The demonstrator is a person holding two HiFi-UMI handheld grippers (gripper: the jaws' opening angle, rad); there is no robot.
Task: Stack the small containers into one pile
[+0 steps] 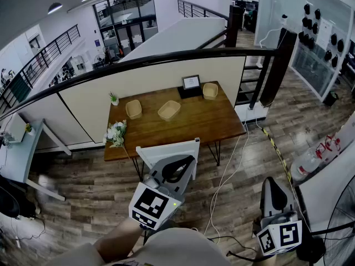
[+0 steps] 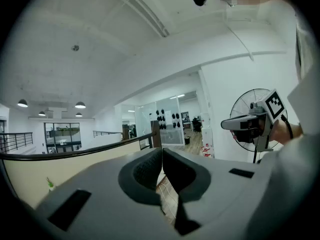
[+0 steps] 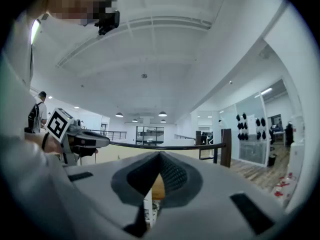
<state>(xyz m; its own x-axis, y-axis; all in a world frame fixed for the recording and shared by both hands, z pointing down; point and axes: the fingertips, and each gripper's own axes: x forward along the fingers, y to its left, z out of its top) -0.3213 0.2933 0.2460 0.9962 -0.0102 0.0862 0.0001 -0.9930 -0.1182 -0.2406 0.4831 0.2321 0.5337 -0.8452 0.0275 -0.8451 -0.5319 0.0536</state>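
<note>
The stacking looks not yet begun: the left gripper (image 1: 176,169) and right gripper (image 1: 273,192) hang well short of the surface (image 1: 194,125), fingers clenched on nothing. Next they must approach and open. Standing apart and seemingly empty are the left container (image 1: 133,108), middle container (image 1: 169,110) and far-right container (image 1: 210,90)

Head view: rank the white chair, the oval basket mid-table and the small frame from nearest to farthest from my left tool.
1. White chair: just ahead of the left tool, at the near edge of the table.
2. Oval basket: middle of the table, beyond the chair.
3. Frame: at the table's far edge, toward the right.
</note>
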